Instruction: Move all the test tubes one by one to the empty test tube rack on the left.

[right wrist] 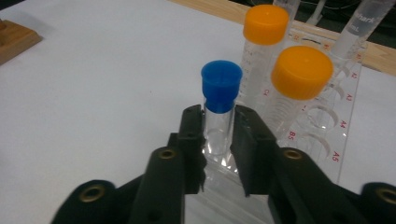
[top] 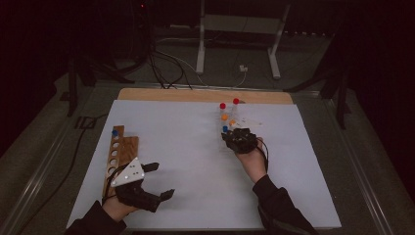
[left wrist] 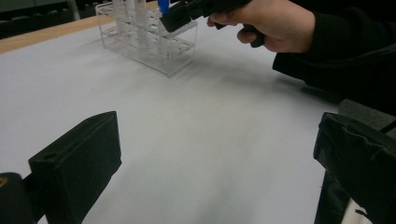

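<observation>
In the clear rack (right wrist: 343, 135), the blue-capped tube (right wrist: 219, 112) is clamped upright by the right gripper (right wrist: 218, 140) — two orange-capped tubes (right wrist: 301, 79) are crowded just beside it. The left gripper (top: 159, 180) is held wide open, well apart, near the wooden rack (top: 120, 147).

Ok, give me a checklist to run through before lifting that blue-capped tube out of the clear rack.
1. Right gripper closed on the blue-capped tube: ok.
2. Grip sits below the cap, on the tube body: ok.
3. Tube upright: ok.
4. Orange-capped tubes apart from the jaws: ok, but close.
5. Free holes in the wooden rack: ok.
6. Left gripper open, away from the clear rack: ok.
</observation>
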